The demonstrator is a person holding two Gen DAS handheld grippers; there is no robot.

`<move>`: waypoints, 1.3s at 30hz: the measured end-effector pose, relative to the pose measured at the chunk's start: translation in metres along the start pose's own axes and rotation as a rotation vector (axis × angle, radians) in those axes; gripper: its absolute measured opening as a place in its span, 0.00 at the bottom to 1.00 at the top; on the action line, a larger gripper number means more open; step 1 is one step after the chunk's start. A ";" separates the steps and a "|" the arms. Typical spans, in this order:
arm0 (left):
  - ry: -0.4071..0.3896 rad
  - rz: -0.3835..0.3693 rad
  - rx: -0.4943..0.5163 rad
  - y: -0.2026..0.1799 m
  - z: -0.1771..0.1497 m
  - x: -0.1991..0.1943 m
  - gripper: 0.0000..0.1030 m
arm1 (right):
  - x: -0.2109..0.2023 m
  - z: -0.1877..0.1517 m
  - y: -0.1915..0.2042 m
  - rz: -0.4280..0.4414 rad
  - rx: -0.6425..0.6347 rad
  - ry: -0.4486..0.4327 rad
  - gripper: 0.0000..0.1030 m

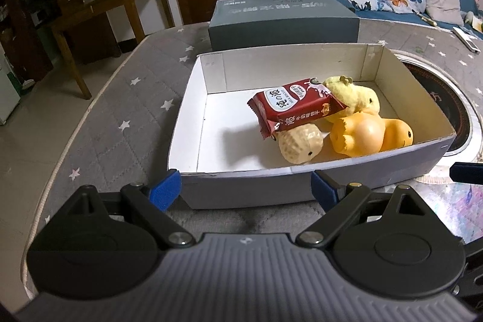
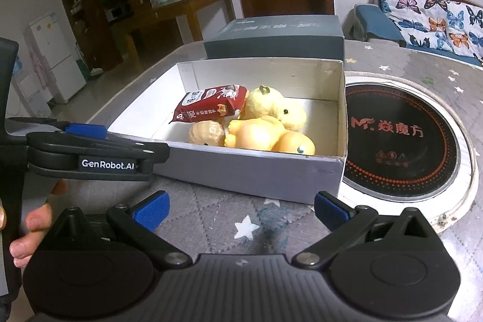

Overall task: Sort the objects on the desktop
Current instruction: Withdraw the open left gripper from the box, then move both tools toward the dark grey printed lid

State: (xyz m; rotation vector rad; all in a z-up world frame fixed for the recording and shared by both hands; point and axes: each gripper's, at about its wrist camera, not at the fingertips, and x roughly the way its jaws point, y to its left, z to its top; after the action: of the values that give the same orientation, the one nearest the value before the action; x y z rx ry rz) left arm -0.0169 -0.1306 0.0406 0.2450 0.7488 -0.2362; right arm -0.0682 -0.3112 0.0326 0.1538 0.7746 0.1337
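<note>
An open grey box [image 1: 332,183] [image 2: 256,171] with a white inside stands on the star-patterned table. Inside lie a red snack packet [image 1: 289,107] [image 2: 208,104], a yellow plush chick [image 1: 359,98] [image 2: 271,107], an orange rubber duck [image 1: 371,134] [image 2: 265,137] and a peanut-shaped toy [image 1: 299,145] [image 2: 206,134]. My left gripper [image 1: 246,190] is open just in front of the box's near wall, nothing between its blue pads. My right gripper [image 2: 240,208] is open too, lower right of the box, over bare cloth. The left gripper's side [image 2: 90,159] shows in the right wrist view.
A closed dark grey box [image 1: 283,20] [image 2: 274,38] stands behind the open one. A round induction hob [image 2: 401,140] [image 1: 443,104] is set into the table on the right. A hand [image 2: 30,228] holds the left tool. The table edge curves away on the left.
</note>
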 end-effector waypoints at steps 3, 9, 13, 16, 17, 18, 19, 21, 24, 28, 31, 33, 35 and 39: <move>0.004 0.002 -0.001 0.001 0.000 0.002 0.89 | 0.002 0.000 0.000 0.000 0.000 0.006 1.00; 0.002 0.009 0.008 -0.001 0.000 0.002 0.98 | 0.006 0.001 -0.002 0.001 0.000 0.014 1.00; 0.000 0.003 0.019 -0.002 0.001 0.001 0.98 | 0.008 0.002 -0.003 0.004 -0.004 0.019 1.00; 0.005 -0.001 0.017 -0.001 0.003 0.001 0.98 | 0.009 0.003 -0.003 0.006 -0.005 0.021 1.00; 0.004 -0.003 0.017 0.000 0.003 0.000 0.98 | 0.009 0.003 -0.003 0.007 -0.006 0.021 1.00; 0.004 -0.004 0.017 0.000 0.004 -0.001 0.98 | 0.009 0.004 -0.003 0.009 -0.008 0.021 1.00; 0.003 -0.004 0.018 0.001 0.006 -0.001 0.98 | 0.008 0.005 -0.003 0.011 -0.011 0.021 1.00; -0.001 -0.012 0.022 0.001 0.008 -0.004 0.98 | 0.007 0.007 -0.002 0.014 -0.018 0.018 1.00; -0.006 -0.025 0.024 0.003 0.014 -0.008 0.98 | 0.004 0.012 -0.001 0.020 -0.030 0.011 1.00; -0.011 -0.050 0.025 0.007 0.025 -0.014 0.98 | -0.003 0.024 0.000 0.035 -0.050 -0.002 1.00; -0.015 -0.072 0.015 0.012 0.036 -0.015 0.98 | -0.009 0.035 0.001 0.042 -0.073 -0.018 1.00; -0.021 -0.080 0.012 0.017 0.046 -0.013 0.98 | -0.014 0.047 0.000 0.047 -0.092 -0.034 1.00; -0.025 -0.083 0.008 0.022 0.058 -0.010 0.98 | -0.015 0.058 -0.003 0.054 -0.101 -0.045 1.00; -0.043 -0.075 -0.002 0.033 0.087 0.004 0.98 | -0.009 0.089 -0.012 0.038 -0.125 -0.063 1.00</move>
State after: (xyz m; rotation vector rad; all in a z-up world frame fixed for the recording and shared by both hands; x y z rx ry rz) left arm 0.0516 -0.1256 0.1033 0.2092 0.7162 -0.3104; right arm -0.0108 -0.3327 0.0992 0.0541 0.6982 0.2116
